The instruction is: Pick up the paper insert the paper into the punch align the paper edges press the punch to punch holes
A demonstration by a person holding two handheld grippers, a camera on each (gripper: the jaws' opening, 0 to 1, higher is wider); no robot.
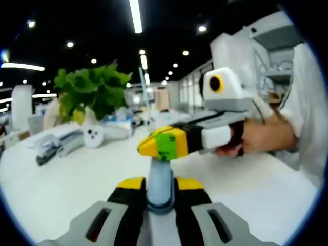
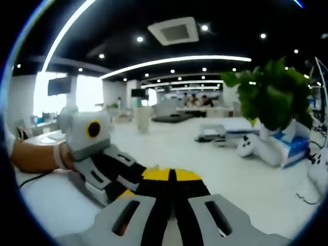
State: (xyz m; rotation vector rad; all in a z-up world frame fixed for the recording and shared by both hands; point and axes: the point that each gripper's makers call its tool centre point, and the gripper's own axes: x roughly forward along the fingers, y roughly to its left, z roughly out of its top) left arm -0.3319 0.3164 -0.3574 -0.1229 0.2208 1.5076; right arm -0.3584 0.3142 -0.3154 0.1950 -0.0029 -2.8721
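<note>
Plainly, little of the task's things is being shown clearly: a grey device is being seen lying on pale sheets at the far left of the white table, well apart from both grippers, and whether it is the punch and the paper cannot be told through the blur. The left gripper is being held clamped on a pale blue upright piece, its 2 yellow-tipped jaws pressing against either side; what that piece is cannot be made out, and its top is being covered by the right gripper, which is coming in from the right with its yellow and green tip closed. That gripper is being gripped by a person's hand, the sleeve being cut off at the edge. In the right gripper view the right gripper is being kept clenched with nothing seen between the jaws, and the tip of the left gripper is being hidden beneath it, a hand holding it from the left. Behind, a leafy plant and a white controller-like object are being seen on the table.
</note>
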